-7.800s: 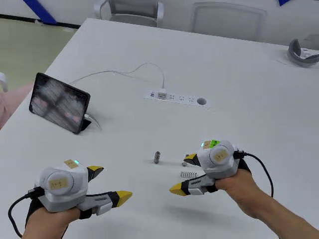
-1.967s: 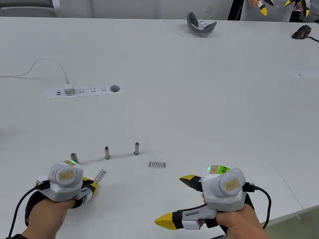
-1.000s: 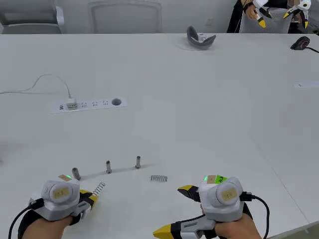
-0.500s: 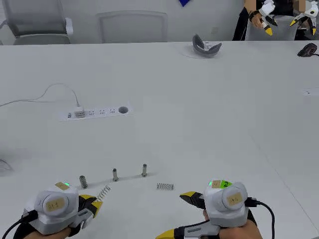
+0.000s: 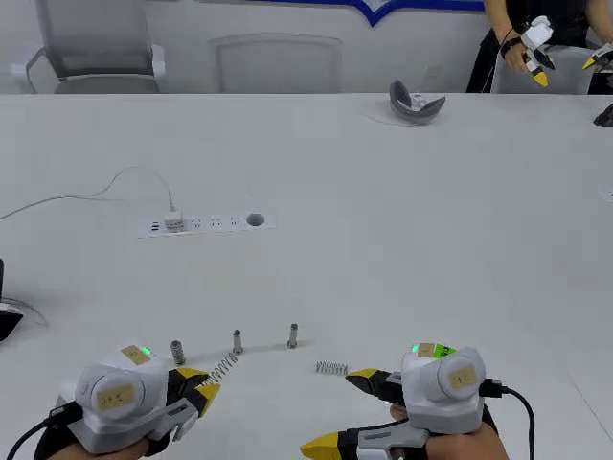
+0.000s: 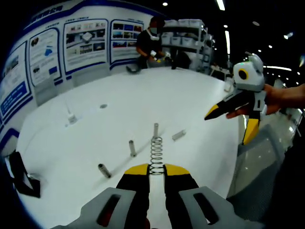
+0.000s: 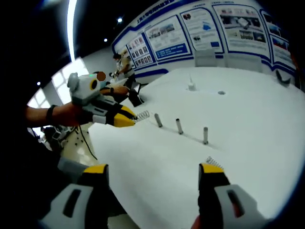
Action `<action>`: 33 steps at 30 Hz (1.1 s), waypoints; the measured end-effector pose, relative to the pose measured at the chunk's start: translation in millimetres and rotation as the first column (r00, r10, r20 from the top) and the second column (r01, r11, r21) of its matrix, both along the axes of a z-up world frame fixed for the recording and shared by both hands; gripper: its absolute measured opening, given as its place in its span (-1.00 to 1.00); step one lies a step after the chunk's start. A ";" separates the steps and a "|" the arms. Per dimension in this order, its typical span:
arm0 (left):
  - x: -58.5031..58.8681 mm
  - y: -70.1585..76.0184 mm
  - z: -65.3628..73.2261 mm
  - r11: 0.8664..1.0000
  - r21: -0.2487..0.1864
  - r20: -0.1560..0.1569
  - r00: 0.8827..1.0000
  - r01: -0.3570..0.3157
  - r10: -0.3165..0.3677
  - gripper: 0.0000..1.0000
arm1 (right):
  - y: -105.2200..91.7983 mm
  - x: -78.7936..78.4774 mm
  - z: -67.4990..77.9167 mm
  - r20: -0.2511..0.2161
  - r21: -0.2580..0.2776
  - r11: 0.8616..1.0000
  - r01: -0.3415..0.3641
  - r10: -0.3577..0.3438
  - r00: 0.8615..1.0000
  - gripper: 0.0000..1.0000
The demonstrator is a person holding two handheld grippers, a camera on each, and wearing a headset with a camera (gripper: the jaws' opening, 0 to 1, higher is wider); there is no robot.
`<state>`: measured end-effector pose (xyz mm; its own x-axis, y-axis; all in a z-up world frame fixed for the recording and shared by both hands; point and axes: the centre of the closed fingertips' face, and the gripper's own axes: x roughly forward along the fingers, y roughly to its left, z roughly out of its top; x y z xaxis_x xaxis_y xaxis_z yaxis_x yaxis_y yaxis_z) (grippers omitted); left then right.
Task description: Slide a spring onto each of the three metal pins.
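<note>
Where the person stands over the white surface (image 5: 402, 249), the left claw (image 5: 204, 390) sits at the near edge with its yellow tips pinched together on one end of a small coiled wire spring (image 5: 223, 365). The rest of the coil juts out forward from the tips, and its lowest turn is lost between them.

Just beyond it, three short metal pins stand upright in a row: the left pin (image 5: 177, 352), the middle pin (image 5: 238, 341) and the right pin (image 5: 293, 334). The left pin looks thicker and ribbed, but it is too small to say what is on it. The held coil's free end comes close to the middle pin in the head view. From the right claw's own view there is a gap between it and the row.

A second spring (image 5: 332, 367) lies flat and loose on the surface, to the right of the right pin and just beside one tip of the right claw (image 5: 337, 412). That claw is spread wide and holds nothing. Its hand is cut off by the bottom of the head view.

Farther back lies a white power strip (image 5: 206, 223) with a cable plugged in. A dark object (image 5: 5, 321) is cropped at the left edge.
</note>
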<state>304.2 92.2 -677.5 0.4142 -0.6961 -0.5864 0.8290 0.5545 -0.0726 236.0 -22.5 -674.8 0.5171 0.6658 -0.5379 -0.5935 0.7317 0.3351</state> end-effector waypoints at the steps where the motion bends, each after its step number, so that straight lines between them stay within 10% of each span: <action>1: -1.4 0.1 2.4 1.000 -0.004 0.001 1.000 0.001 -0.001 -0.80 | 0.7 2.1 1.6 0.001 0.004 1.000 -0.002 0.002 1.000 0.56; 33: -42.9 -28.8 30.9 0.985 -0.009 0.067 0.983 0.174 -0.173 -0.80 | 72.7 36.1 40.2 -0.011 0.294 0.946 -0.139 0.149 0.989 -0.12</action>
<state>261.2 63.4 -646.6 0.3236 -0.7691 -0.5512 0.9157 0.4012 -0.0222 272.1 50.2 -634.6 0.3896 0.8621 -0.3239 -0.6708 0.5067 0.5416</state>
